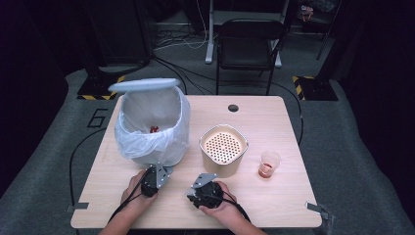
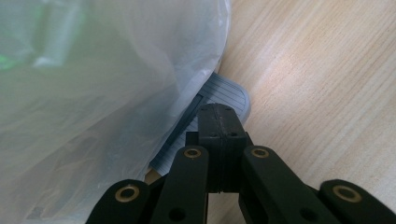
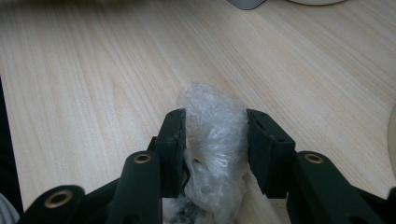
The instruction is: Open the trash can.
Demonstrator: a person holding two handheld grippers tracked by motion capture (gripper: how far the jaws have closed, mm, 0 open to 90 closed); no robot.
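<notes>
Clearly looked like the throw-away step, with the rubbish ready and not yet in.

Over at the left, pushed down on the grey pedal [image 2: 231,93] with the left gripper [image 2: 219,122], fingers squeezed tight together, nothing between them. Held the lid [image 1: 143,84] of the bin [image 1: 151,122] tipped up that way. Showed a white bag [image 1: 132,142] puffed out over the rim, with something small and red down inside.

Further right, pinched a crumpled wad of clear plastic [image 3: 215,116] in the right gripper [image 3: 215,135], one finger on each side of it. Sat low over the table [image 1: 274,122], near the front edge, well apart from the bin's open top.

Next, most likely, called for lifting the wad up and across to the left, over the rim, then opening the fingers above the bag. Needed the pedal pushed down all the while, or the lid might drop. Needed care too not to bump the round cream pot [image 1: 222,147] with the holey top just behind.

Right of the pot, stood a small clear cup [image 1: 269,164] with a bit of red in it.

Underneath, light wood, smooth and flat. Beyond, a dark room with grey carpet, a black chair [image 1: 249,44], loose cables and yellow-and-black tape [image 1: 306,78] on the floor.
</notes>
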